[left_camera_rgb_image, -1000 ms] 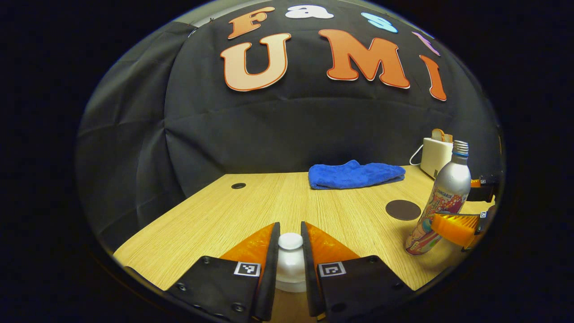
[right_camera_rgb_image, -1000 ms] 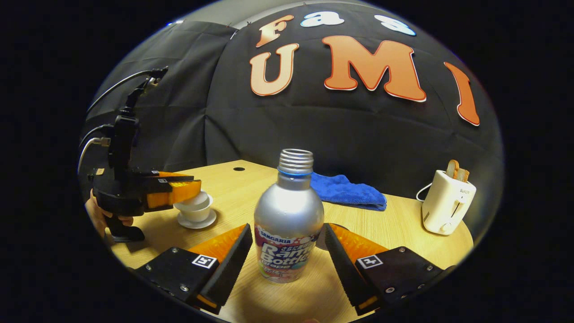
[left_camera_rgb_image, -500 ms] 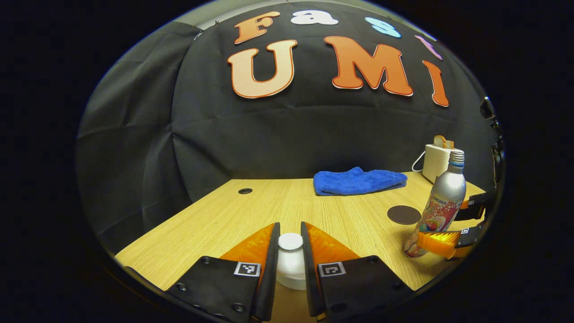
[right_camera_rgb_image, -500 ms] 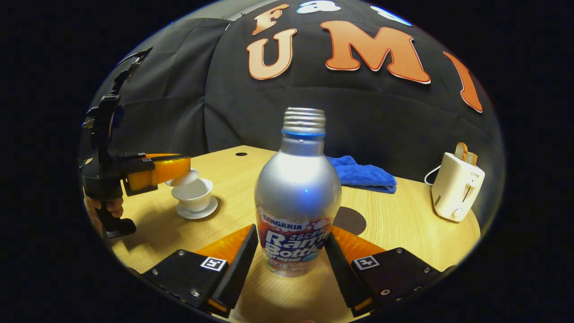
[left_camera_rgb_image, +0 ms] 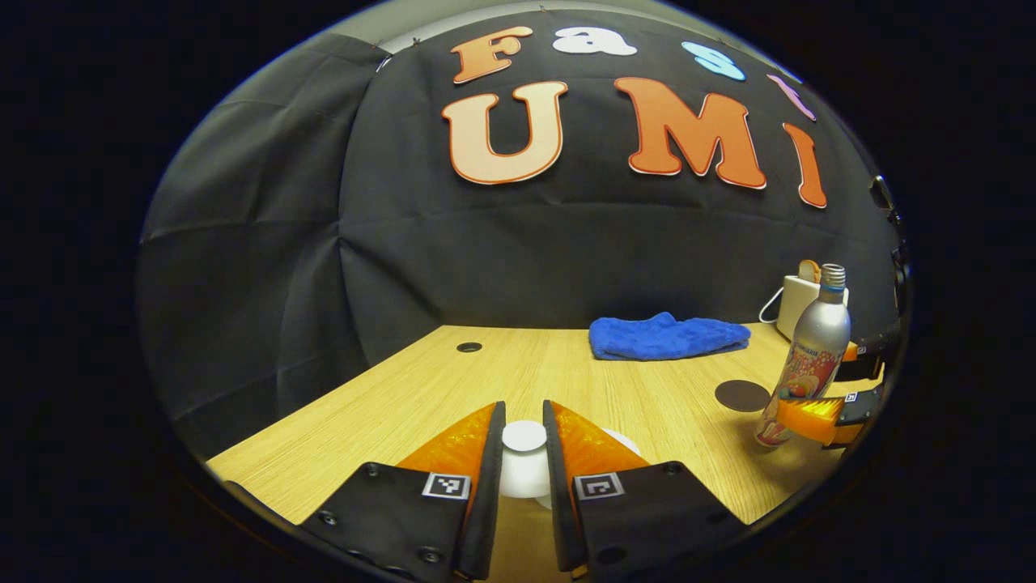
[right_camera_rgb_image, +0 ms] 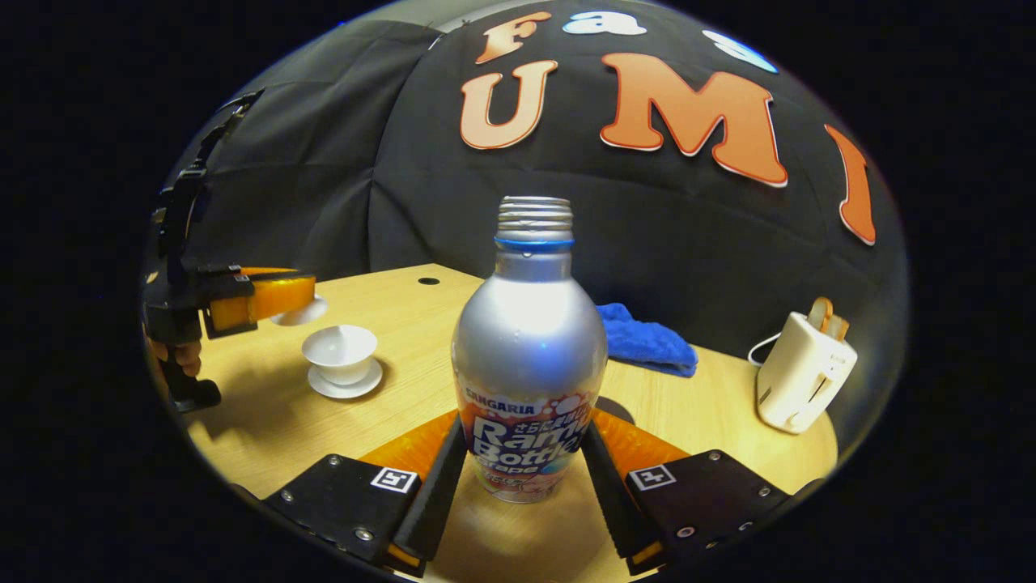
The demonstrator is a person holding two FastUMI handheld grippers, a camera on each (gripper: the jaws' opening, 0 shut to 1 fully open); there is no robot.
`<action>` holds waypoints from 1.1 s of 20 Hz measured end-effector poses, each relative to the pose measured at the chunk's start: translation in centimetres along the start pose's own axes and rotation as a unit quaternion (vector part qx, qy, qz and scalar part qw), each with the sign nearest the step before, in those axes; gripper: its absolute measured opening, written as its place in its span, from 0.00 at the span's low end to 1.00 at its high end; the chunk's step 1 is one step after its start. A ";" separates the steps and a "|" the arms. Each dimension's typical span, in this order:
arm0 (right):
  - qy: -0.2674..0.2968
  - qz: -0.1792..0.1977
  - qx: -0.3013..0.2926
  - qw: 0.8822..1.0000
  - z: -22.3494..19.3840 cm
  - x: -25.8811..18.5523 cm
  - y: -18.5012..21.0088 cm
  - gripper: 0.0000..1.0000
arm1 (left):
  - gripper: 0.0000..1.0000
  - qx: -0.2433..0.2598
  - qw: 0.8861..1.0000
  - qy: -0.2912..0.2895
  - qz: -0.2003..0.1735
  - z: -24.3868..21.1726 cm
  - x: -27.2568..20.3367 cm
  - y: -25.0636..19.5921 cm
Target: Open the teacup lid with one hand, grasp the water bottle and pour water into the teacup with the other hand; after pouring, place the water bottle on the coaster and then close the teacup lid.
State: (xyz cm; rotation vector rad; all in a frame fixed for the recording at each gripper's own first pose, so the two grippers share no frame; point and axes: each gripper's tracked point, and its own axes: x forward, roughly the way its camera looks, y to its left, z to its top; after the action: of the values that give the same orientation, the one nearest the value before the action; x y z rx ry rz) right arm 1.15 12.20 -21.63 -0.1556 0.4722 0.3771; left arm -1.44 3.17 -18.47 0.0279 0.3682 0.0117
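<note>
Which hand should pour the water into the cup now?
The right gripper: its fingers already squeeze the bottle. The left gripper is busy holding the lid up off the open cup.

Left claw (left_camera_rgb_image: 524,461) lifted lid (left_camera_rgb_image: 524,453) off teacup (right_camera_rgb_image: 340,354); right claw (right_camera_rgb_image: 524,478) closed on bottle (right_camera_rgb_image: 528,356).

The silver water bottle (right_camera_rgb_image: 528,348) stood upright; the white teacup (right_camera_rgb_image: 341,354) sat uncovered, its lid (right_camera_rgb_image: 300,311) lifted; a dark round coaster (left_camera_rgb_image: 742,395) lay flat.
</note>
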 end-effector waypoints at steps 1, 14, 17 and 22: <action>-0.002 -0.007 -0.019 1.000 0.4 0.0 -0.4 0.80 | 0.33 0.001 1.000 -0.001 0.004 0.1 -0.2 0.4; -0.012 -0.066 -0.203 0.977 4.9 1.5 -1.6 0.80 | 0.33 -0.001 0.998 -0.004 0.058 0.3 -2.5 5.6; -0.006 -0.063 -0.246 0.967 4.8 2.1 -0.6 0.79 | 0.33 -0.004 0.998 -0.003 0.066 0.1 -2.7 6.8; -0.012 -0.057 -0.323 0.945 5.3 3.4 1.2 0.78 | 0.33 -0.011 0.997 0.000 0.071 -0.4 -2.5 8.2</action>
State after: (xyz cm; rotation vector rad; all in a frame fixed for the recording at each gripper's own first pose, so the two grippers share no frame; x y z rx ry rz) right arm 5.62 15.60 -18.63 -0.8112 0.2985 0.4100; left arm -3.96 11.30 -17.66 0.0331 0.3655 0.1570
